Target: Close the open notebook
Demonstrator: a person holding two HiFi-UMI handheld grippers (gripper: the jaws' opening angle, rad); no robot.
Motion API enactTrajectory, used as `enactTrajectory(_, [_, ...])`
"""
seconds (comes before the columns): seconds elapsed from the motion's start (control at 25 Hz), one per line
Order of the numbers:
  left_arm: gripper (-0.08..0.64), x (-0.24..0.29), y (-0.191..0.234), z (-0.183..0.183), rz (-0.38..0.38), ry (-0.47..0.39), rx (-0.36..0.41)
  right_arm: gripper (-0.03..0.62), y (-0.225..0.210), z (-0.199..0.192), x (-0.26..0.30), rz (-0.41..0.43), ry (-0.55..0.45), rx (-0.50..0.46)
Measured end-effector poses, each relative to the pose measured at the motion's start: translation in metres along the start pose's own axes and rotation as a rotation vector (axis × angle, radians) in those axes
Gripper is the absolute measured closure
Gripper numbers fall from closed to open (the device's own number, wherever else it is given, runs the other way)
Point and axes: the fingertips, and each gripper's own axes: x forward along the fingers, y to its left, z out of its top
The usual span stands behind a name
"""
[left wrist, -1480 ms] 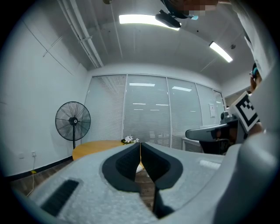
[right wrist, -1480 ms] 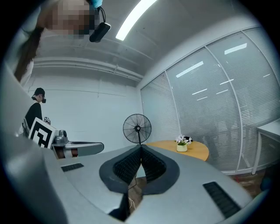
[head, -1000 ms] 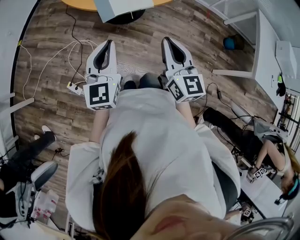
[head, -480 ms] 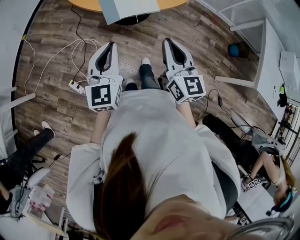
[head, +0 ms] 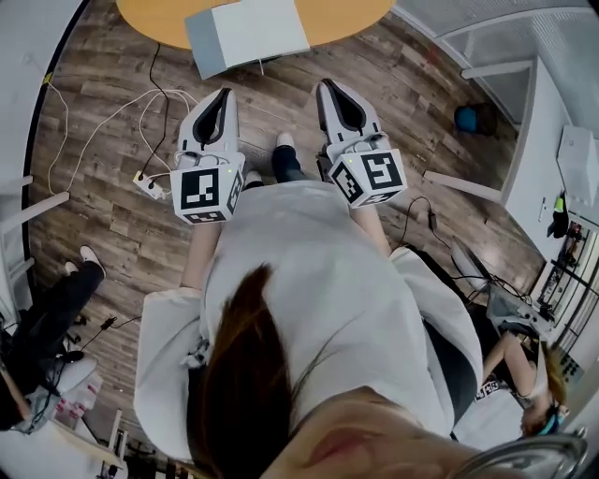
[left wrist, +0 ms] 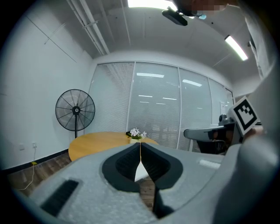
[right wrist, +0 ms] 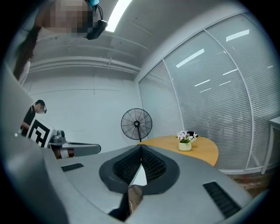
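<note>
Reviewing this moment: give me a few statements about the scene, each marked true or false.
1. The left gripper and right gripper both have their jaws together, with nothing between them. True.
2. The notebook lies on the wooden table. True.
3. The left gripper rests on the notebook. False: it is over the floor, short of the table.
4. A flower pot stands on the table. True.
5. The pedestal fan lies tipped over. False: it stands upright.

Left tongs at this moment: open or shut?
Shut. In the left gripper view the grey left tongs have their jaws pressed together along a thin seam, with nothing between them.
</note>
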Motion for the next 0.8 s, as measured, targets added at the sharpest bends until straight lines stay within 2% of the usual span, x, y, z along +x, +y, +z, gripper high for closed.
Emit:
enactTrajectory(0.32, [0.541, 0.066, 0.001, 0.022, 0.065, -0.054, 0.012, 0.589, -0.06, 0.023, 0.042, 0.051, -0.011, -0.025])
enactTrajectory(0.6, [0.541, 0.095, -0.004, 0.025, 0.119, -0.077, 0.006, 0.589, -0.086, 0.025, 0.063, 0.111, 0.005, -0.033])
enactTrajectory(0.8, [0.541, 0.109, -0.005, 0.021, 0.127, -0.062, 0.007, 0.589, -0.099, 0.022, 0.072, 0.113, 0.015, -0.024])
